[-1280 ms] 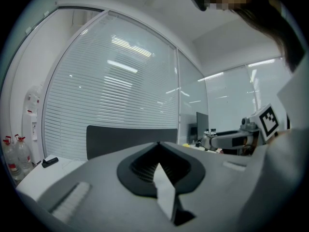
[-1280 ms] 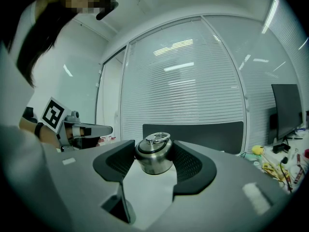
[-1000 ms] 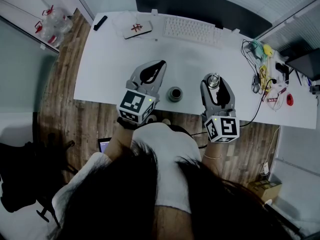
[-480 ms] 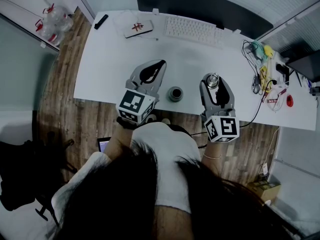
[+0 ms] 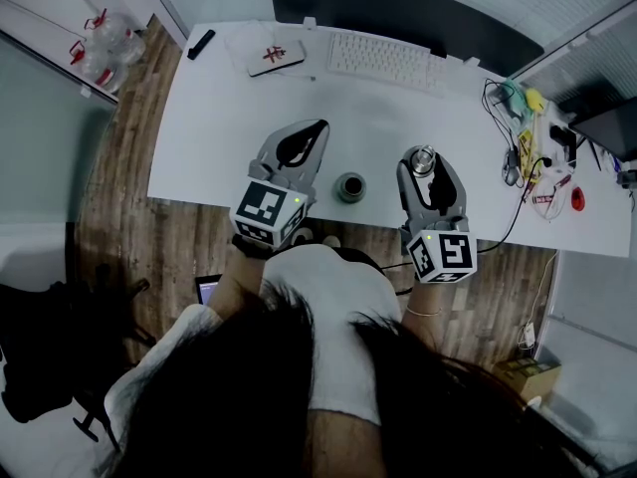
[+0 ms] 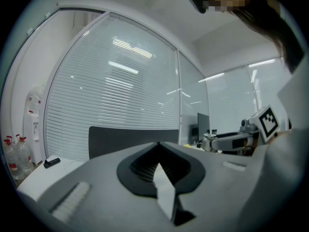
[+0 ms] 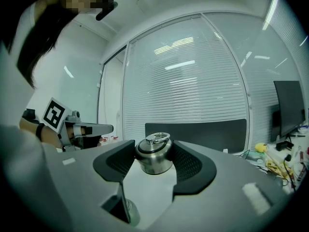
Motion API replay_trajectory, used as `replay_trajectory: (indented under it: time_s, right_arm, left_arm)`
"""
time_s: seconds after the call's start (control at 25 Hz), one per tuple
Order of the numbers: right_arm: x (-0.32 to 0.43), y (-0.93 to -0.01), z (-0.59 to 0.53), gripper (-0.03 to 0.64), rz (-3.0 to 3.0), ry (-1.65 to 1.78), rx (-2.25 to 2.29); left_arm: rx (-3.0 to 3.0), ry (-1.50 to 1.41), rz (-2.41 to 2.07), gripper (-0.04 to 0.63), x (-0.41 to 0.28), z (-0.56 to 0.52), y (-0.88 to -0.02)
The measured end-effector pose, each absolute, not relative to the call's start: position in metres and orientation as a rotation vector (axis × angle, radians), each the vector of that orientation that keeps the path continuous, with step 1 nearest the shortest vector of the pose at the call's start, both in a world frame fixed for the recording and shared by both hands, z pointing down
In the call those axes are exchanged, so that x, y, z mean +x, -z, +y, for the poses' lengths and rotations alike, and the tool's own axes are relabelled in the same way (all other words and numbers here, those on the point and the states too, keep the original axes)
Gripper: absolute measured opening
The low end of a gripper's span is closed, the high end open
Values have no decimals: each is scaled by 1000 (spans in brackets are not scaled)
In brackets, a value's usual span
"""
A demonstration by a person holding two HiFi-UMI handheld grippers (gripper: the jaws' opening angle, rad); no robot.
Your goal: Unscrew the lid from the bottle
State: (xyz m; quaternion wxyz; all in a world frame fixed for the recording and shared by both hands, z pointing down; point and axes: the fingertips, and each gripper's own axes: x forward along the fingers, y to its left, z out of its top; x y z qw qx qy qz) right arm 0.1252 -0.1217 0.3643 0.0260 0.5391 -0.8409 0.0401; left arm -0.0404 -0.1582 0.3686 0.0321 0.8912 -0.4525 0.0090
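An open, dark steel bottle stands near the front edge of the white table, between my two grippers. Its round steel lid with a ring on top is off the bottle. My right gripper is shut on the lid; in the right gripper view the lid sits upright between the black pads. The left gripper is left of the bottle, shut and holding nothing. In the left gripper view its jaws meet at the tip.
At the back of the table lie a white keyboard, a notebook with a red mark and a black remote. Cables and small items crowd the right end. A dark screen runs behind the keyboard.
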Motion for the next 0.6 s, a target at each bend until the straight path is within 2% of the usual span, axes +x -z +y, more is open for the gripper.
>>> replay_trajectory:
  time_s: [0.6]
  right_arm:
    - [124, -369, -122, 245, -2614, -145, 1656]
  left_arm:
    - [2749, 78, -1382, 58, -48, -159, -347]
